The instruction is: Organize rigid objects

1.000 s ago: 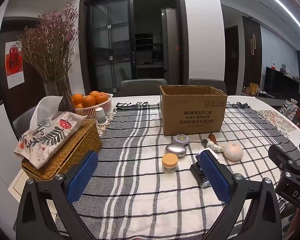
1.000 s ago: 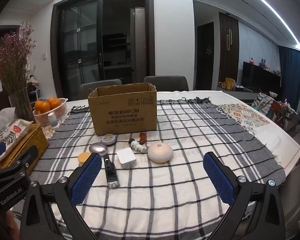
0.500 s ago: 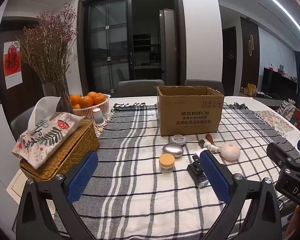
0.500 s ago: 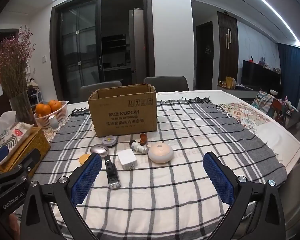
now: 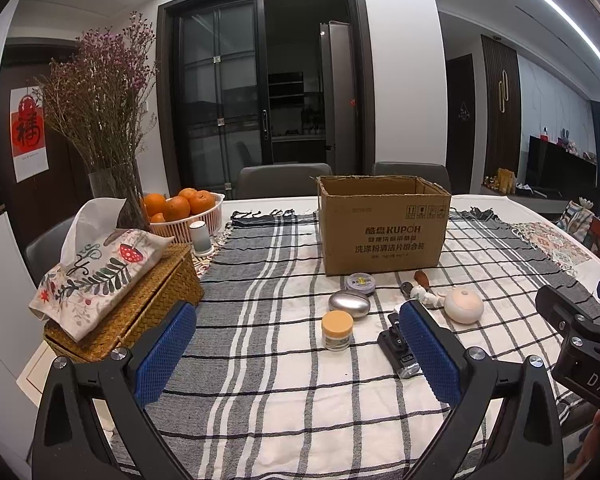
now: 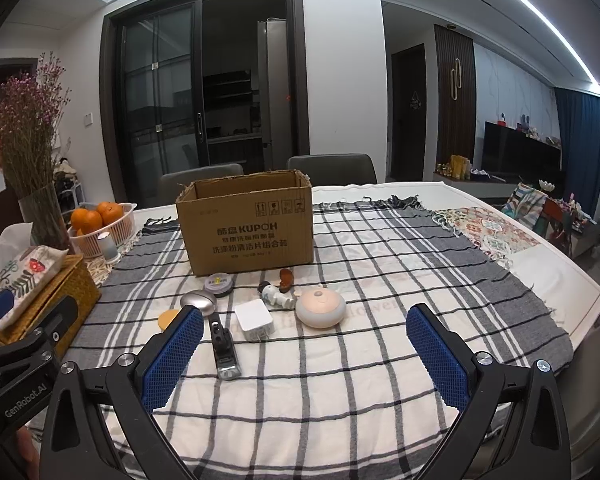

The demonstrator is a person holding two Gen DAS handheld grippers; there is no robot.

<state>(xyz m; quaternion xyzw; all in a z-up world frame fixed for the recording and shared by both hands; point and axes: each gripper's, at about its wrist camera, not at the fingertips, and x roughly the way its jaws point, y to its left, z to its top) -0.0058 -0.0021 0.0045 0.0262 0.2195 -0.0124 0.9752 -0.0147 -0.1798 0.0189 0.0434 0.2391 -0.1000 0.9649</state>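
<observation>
We're in a home dining room at night: a worktop (image 5: pixel 500 200) under a grey checked cloth (image 5: pixel 260 280), 2 grey chairs (image 5: pixel 282 180) at the far side, a basket of oranges (image 5: pixel 180 210) and a vase of dried flowers (image 5: pixel 100 120) far left, a wicker tissue box (image 5: pixel 140 292) nearer. Dark glass sliding doors (image 5: pixel 220 112) stand behind, a TV (image 6: pixel 520 152) far right.

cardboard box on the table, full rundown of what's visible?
The cardboard box is plain brown corrugated card, top open with ragged cut edges, standing upright on the plaid cloth. Its front carries black print reading KUPOH, Chinese text and handling icons. Its inside is not visible. Nothing visibly touches it; a small round tin lies just before it.
</observation>
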